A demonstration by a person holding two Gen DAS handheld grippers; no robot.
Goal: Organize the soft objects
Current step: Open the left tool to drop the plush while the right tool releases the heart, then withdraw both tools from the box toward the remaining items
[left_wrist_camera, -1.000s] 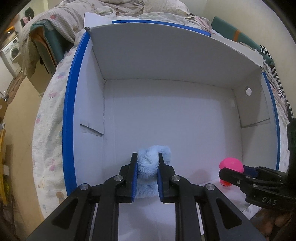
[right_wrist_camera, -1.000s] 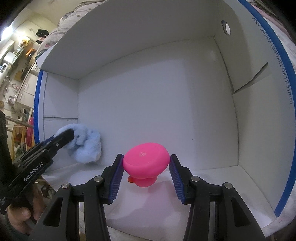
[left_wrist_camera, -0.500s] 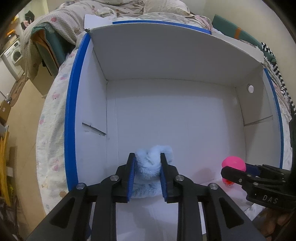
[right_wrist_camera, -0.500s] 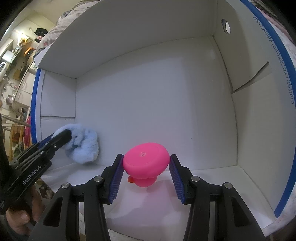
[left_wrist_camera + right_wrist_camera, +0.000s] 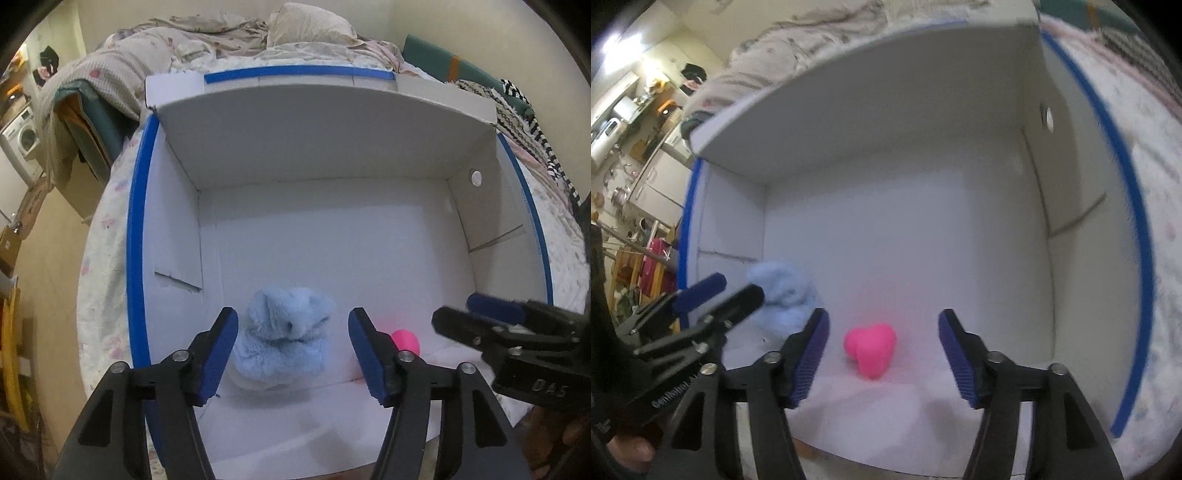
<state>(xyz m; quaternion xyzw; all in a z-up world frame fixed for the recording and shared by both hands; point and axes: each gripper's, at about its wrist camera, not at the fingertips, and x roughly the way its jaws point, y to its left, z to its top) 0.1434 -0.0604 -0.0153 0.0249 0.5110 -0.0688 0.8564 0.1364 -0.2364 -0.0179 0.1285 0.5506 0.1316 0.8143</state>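
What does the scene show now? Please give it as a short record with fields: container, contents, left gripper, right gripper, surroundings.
container: white box with blue edges, open, resting on a bed
contents: light blue plush toy and pink soft toy, both lying on the box floor near the front
left gripper: open, jaws have just been opening; plush toy between them, not pressed
right gripper: open, jaws have just been opening; pink toy between them, untouched
surroundings: rumpled bedding behind the box

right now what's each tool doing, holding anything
Left tool: open, jaws just opened; blue plush toy lies loose between them.
Right tool: open, just opened; pink squishy toy released.
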